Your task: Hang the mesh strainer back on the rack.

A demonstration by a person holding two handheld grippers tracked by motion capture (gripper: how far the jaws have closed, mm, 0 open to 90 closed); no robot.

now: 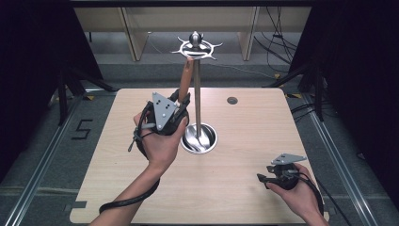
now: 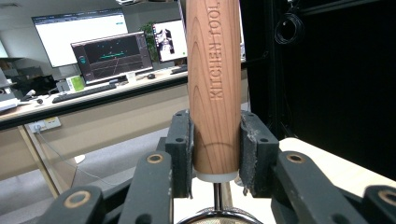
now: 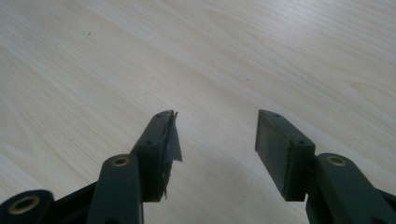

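1. We saw the left tool (image 1: pixel 181 101) raised above the tabletop (image 1: pixel 244 141), its jaws clamped on the wooden handle (image 2: pixel 214 84) stamped "KITCHEN TOOL".
2. The handle stood nearly upright, just beside the steel stand (image 1: pixel 198 94); its top reached the stand's hook ring (image 1: pixel 196 47).
3. We found the right tool (image 3: pixel 217 135) low over the bare tabletop near the right corner, jaws apart and holding nothing.
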